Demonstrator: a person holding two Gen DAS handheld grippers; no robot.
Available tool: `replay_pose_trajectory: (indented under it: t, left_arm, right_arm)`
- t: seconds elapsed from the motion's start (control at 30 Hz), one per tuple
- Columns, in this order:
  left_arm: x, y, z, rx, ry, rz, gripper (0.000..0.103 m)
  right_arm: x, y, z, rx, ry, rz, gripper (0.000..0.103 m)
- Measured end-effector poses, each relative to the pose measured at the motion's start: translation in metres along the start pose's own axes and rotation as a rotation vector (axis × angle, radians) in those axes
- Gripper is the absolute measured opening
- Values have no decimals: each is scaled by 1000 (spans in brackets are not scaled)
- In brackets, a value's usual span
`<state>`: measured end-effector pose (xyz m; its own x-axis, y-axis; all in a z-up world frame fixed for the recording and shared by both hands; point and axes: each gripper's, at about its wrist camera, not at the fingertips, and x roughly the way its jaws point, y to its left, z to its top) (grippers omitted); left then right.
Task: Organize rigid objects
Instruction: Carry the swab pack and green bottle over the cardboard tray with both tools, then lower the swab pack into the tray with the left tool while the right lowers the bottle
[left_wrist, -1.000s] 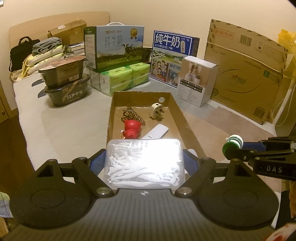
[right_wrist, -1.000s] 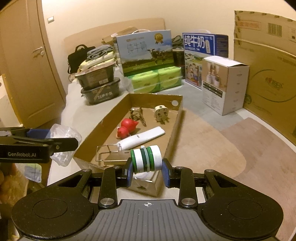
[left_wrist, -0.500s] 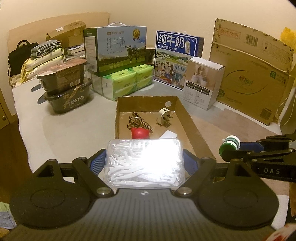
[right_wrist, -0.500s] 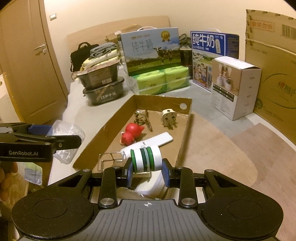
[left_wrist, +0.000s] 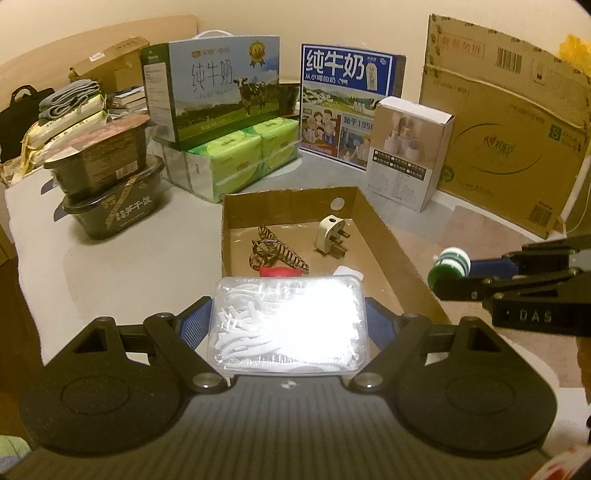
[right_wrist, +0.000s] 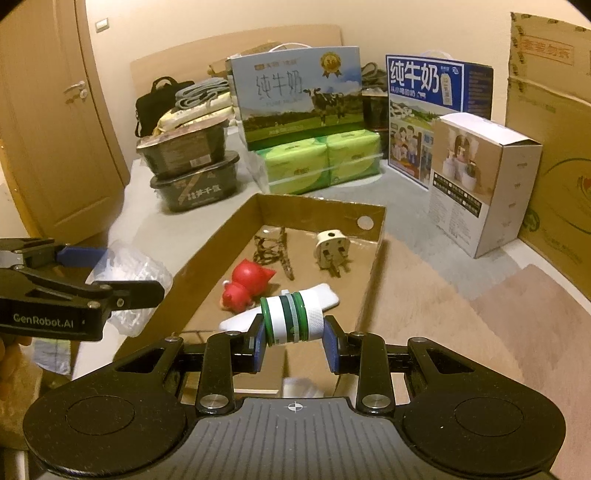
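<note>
You held the clear floss-pick box (left_wrist: 288, 325) clamped in your left gripper (left_wrist: 288, 328) and the green-banded white bottle (right_wrist: 291, 319) in your right gripper (right_wrist: 293, 343); both hung over the cardboard tray (right_wrist: 373, 218), presumably for dropping in.

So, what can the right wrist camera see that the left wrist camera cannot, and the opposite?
Only the right wrist view shows the wooden door and the whole red toy and white remote in the cardboard tray.

Only the left wrist view shows the floss-pick box from above, clamped in the left tool.

Both show the white plug, hair claw and the green-and-white bottle in the right tool.
</note>
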<state>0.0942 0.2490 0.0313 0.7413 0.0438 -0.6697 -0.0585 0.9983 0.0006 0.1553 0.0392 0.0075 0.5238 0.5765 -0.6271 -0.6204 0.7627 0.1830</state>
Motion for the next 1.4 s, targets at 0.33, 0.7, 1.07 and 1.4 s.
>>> replay_pose_trajectory:
  t: [0.33, 0.7, 1.07, 1.4]
  left_arm:
    - [32, 2, 7, 19, 37, -15, 84]
    - [63, 6, 21, 60, 58, -32, 84]
    - [95, 10, 45, 127, 69, -38, 84]
    - [125, 20, 66, 190, 82, -45, 84]
  right_arm:
    - [27, -12, 15, -10, 18, -4, 32]
    - [57, -26, 25, -14, 58, -6, 32]
    - [84, -44, 42, -38, 74, 10, 32]
    - [110, -57, 67, -65, 77, 33, 32]
